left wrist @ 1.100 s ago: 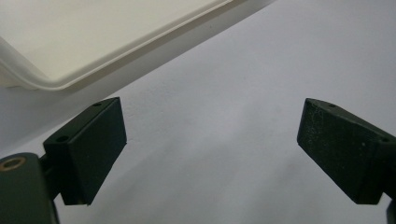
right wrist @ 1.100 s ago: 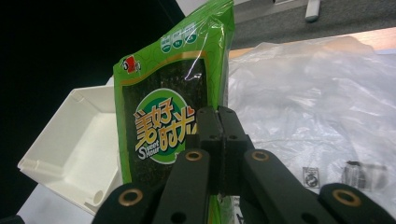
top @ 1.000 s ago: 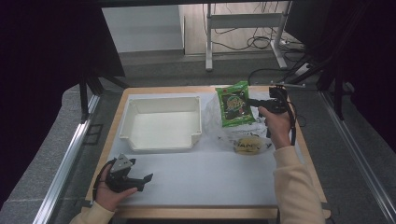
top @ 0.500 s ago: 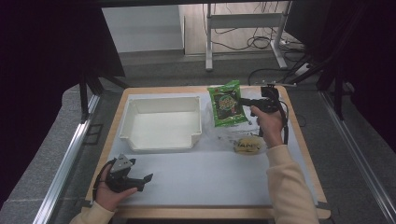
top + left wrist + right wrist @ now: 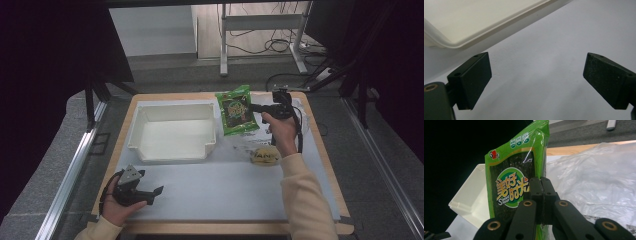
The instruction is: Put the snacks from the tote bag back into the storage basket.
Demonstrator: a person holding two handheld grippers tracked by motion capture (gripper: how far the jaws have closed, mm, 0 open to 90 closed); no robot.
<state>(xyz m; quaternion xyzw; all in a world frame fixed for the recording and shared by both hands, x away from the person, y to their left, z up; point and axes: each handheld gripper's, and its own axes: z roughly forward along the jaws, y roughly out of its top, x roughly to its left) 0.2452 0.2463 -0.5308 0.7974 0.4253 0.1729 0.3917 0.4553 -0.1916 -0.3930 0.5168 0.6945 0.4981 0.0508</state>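
My right gripper [image 5: 256, 107] is shut on the edge of a green snack bag [image 5: 237, 109], holding it off the table beside the right wall of the white tray [image 5: 172, 150]. In the right gripper view the jaws [image 5: 541, 187] pinch the green bag [image 5: 510, 180], which stands upright, with the white tray [image 5: 469, 202] behind it to the left. My left gripper [image 5: 156, 192] rests near the table's front left corner, open with nothing between its jaws. The left gripper view shows its gripper [image 5: 536, 75] wide open over bare grey mat.
A yellowish packet [image 5: 265, 156] in clear wrapping lies on the grey mat under the right forearm. Crumpled clear plastic [image 5: 596, 177] lies to the right of the bag. A desk frame and cables are beyond the table's far edge.
The right gripper has carried the green bag leftward, closer to the white tray. The left gripper has stayed where it was.
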